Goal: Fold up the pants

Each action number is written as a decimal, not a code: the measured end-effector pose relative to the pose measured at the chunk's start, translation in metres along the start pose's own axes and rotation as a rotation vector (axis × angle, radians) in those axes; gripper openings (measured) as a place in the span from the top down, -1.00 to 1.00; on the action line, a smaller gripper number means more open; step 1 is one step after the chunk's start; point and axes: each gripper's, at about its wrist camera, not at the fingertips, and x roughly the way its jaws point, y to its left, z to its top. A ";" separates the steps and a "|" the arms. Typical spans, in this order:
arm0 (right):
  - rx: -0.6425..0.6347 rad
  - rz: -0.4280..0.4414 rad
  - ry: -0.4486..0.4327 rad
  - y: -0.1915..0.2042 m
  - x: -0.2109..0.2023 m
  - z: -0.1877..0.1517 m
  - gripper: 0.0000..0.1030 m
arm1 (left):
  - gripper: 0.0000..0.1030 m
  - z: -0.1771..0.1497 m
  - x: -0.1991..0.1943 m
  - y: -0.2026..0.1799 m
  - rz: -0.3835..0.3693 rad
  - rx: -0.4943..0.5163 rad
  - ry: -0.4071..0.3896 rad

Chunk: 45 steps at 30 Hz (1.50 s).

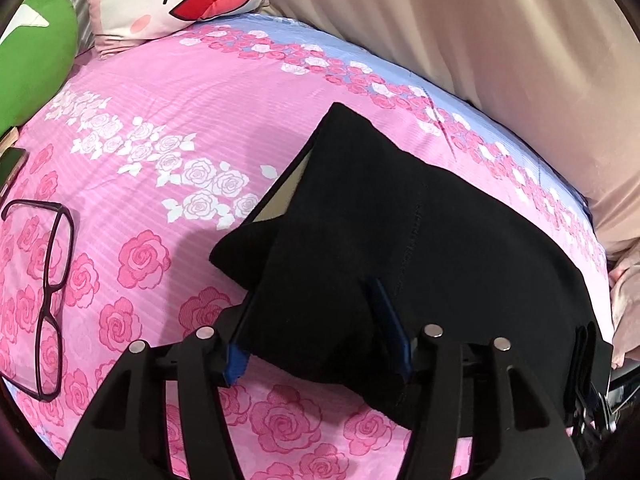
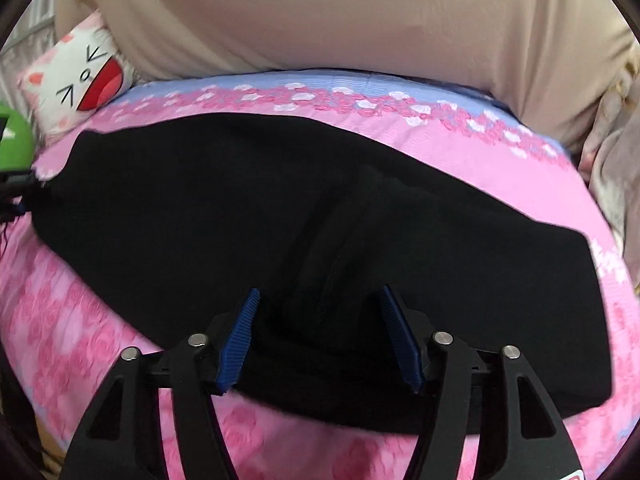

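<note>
The black pants (image 2: 320, 216) are lying on the bed (image 1: 152, 128), long axis running side to side ahead of the right tool (image 2: 318, 336), whose jaws are standing apart, pressing nothing; the left tool (image 1: 316, 340), likewise released, is straddling one end; only the left view is showing glasses (image 1: 44, 300) beside it.

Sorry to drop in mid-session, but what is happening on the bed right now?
A person holding a gripper in each hand is folding black pants on a pink rose-print bedsheet. The pants lie flat in a long folded band. The left gripper has one end of the fabric between its open fingers; the right gripper hangs open over the near edge. Glasses lie off to the side.
</note>
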 end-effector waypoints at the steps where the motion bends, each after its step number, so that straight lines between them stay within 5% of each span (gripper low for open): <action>1: 0.024 0.019 -0.003 -0.005 0.000 0.004 0.79 | -0.04 0.000 0.000 0.000 -0.006 0.004 -0.001; 8: 0.077 0.130 -0.077 0.015 -0.020 0.043 0.76 | -0.21 0.000 0.001 0.000 -0.038 0.007 -0.006; 11: 0.033 0.134 0.022 0.033 0.020 0.032 0.66 | -0.34 -0.002 0.003 -0.002 -0.037 0.005 -0.010; 18: 0.085 0.137 -0.071 0.017 -0.026 0.023 0.37 | -0.50 -0.002 0.009 -0.011 -0.012 0.013 -0.028; 19: 0.084 0.124 -0.078 0.013 -0.032 0.021 0.28 | -0.47 -0.002 0.010 -0.014 -0.001 0.020 -0.036; 21: 0.087 0.095 -0.086 0.003 -0.046 0.016 0.26 | 0.34 0.000 0.009 -0.019 0.023 0.041 -0.049; 26: 0.128 0.064 -0.101 -0.020 -0.063 0.001 0.25 | 0.46 0.005 -0.027 -0.049 -0.037 0.088 -0.112; 29: 0.154 0.027 -0.123 -0.037 -0.075 -0.006 0.21 | 0.47 0.000 -0.072 -0.095 -0.139 0.181 -0.181; 33: 0.196 0.014 -0.136 -0.056 -0.083 -0.012 0.15 | 0.28 -0.031 -0.096 -0.180 -0.271 0.369 -0.165; 36: 0.213 0.018 -0.120 -0.064 -0.082 -0.016 0.15 | 0.19 -0.062 -0.066 -0.228 -0.260 0.472 -0.042; 41: 0.178 0.008 -0.117 -0.063 -0.091 -0.019 -0.01 | -0.12 -0.070 -0.068 -0.199 -0.311 0.408 0.005; 45: 0.144 0.030 -0.119 -0.048 -0.087 -0.011 -0.03 | -0.37 -0.044 -0.086 -0.143 -0.157 0.318 -0.135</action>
